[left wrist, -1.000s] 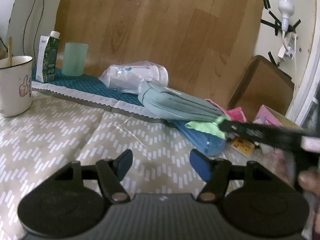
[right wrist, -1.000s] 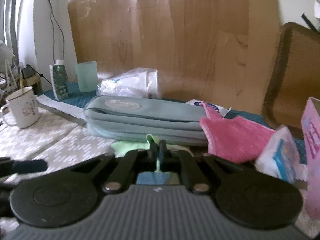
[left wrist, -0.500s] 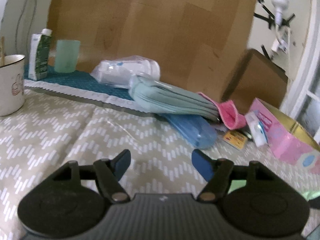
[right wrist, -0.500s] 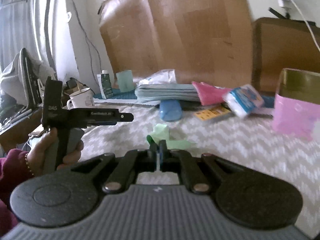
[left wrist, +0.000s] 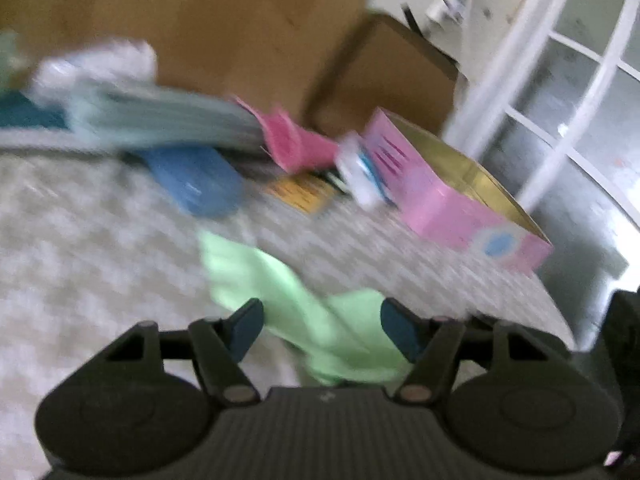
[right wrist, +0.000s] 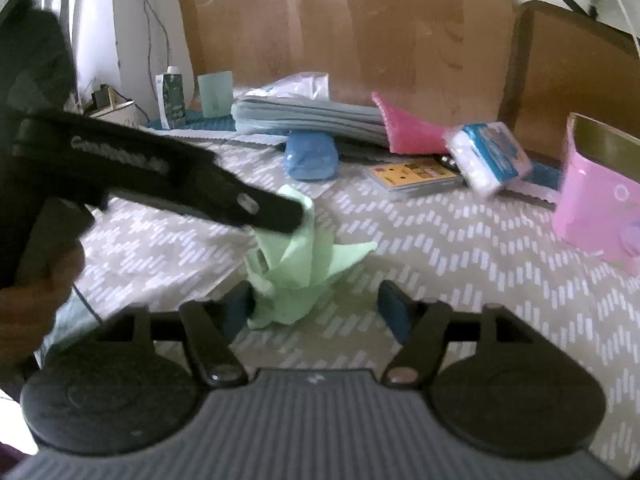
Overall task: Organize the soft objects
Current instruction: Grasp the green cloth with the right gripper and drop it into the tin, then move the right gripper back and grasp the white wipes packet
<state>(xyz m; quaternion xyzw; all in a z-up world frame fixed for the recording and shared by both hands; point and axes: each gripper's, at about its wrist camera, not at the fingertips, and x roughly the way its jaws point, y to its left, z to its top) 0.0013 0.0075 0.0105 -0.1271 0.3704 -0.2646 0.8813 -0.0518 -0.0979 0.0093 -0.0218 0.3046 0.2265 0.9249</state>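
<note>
A light green cloth (right wrist: 296,264) lies crumpled on the patterned tablecloth (right wrist: 460,248); it also shows in the blurred left wrist view (left wrist: 304,300). My right gripper (right wrist: 316,308) is open just in front of the cloth, which lies between its fingers. My left gripper (left wrist: 322,324) is open, with the cloth between and under its fingers; in the right wrist view its body (right wrist: 192,176) reaches in from the left over the cloth. A pink cloth (right wrist: 404,130) and a folded grey-blue item (right wrist: 308,118) lie at the back.
An open pink box (right wrist: 596,204) stands at the right. A blue pouch (right wrist: 310,154), a yellow card pack (right wrist: 414,174) and a tissue pack (right wrist: 488,156) lie in the middle. A carton (right wrist: 172,100) and a green cup (right wrist: 216,94) stand back left, before a cardboard sheet (right wrist: 340,20).
My right gripper has opened and let go of the green cloth, which now rests on the table. My left gripper has swung right and moved in over the cloth.
</note>
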